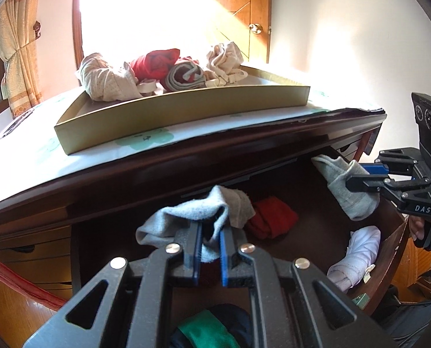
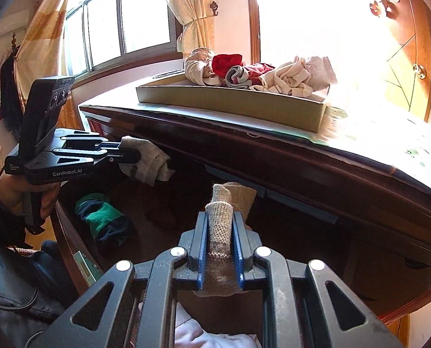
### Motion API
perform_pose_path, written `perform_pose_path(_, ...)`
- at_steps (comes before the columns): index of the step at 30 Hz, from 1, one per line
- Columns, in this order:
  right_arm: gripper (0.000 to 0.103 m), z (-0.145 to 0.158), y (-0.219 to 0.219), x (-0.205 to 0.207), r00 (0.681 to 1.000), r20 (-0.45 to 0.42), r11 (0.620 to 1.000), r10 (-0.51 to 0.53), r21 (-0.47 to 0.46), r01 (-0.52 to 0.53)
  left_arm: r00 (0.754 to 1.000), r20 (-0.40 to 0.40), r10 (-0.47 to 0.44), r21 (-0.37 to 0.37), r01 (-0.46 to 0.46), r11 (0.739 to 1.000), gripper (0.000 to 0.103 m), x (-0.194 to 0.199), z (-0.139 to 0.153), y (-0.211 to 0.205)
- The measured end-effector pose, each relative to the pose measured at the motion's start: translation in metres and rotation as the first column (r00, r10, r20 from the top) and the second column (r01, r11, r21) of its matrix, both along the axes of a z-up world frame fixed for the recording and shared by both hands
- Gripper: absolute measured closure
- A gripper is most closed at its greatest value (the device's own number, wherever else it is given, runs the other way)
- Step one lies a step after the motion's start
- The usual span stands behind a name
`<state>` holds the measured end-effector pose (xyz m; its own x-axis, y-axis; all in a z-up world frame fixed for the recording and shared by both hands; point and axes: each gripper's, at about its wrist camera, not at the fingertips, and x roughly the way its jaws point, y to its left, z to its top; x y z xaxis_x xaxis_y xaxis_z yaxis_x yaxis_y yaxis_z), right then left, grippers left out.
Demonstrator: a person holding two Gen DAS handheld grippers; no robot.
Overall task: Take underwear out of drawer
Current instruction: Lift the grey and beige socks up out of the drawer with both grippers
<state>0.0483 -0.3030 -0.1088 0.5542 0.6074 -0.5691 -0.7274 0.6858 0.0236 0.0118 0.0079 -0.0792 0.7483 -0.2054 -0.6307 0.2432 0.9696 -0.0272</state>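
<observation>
The dark wooden drawer (image 1: 391, 246) stands pulled out under the dresser top. My left gripper (image 1: 210, 229) is shut on a grey piece of underwear (image 1: 186, 211), held above the drawer's middle. My right gripper (image 1: 357, 175) is shut on a second grey knit piece (image 1: 346, 200), lifted near the drawer's right end. In the right wrist view that knit piece (image 2: 219, 220) sits clamped between the blue pads of the right gripper (image 2: 219, 217), and the left gripper (image 2: 130, 150) holds its pale bundle (image 2: 151, 163). In the drawer lie a red garment (image 1: 273, 217), a white one (image 1: 357, 258) and a green-and-navy one (image 1: 212, 330).
A shallow cardboard tray (image 1: 169, 116) on the dresser top holds several rolled garments in cream, red and grey. The dresser's edge (image 1: 215, 156) overhangs the drawer. A window with curtains (image 2: 122, 23) is at the left, a wooden door (image 2: 412, 66) at the right.
</observation>
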Motion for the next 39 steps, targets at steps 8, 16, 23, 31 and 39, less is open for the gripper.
perform_pose_path(8,0.086,0.002,-0.004,-0.004,1.0,0.022,1.0,0.002,0.029,-0.003,0.999,0.03,0.014,-0.005,-0.014,1.0,0.095,-0.003,0.002,0.002)
perform_pose_path(16,0.086,0.004,-0.007,-0.006,0.999,0.039,0.999,-0.002,0.048,0.0,0.998,0.063,0.029,-0.013,-0.028,1.0,0.095,-0.008,0.004,0.004)
perform_pose_path(23,0.086,0.006,-0.01,-0.009,0.998,0.061,0.998,-0.002,0.066,-0.002,0.995,0.087,0.039,-0.015,-0.038,0.999,0.095,-0.012,0.006,0.005)
perform_pose_path(31,0.086,0.009,-0.016,-0.016,0.994,0.11,0.994,0.008,0.109,-0.02,0.988,0.141,0.056,-0.021,-0.053,0.998,0.095,-0.02,0.009,0.007)
perform_pose_path(39,0.086,0.011,-0.018,-0.02,0.991,0.136,0.991,0.012,0.134,-0.03,0.983,0.172,0.062,-0.026,-0.058,0.998,0.095,-0.024,0.012,0.008)
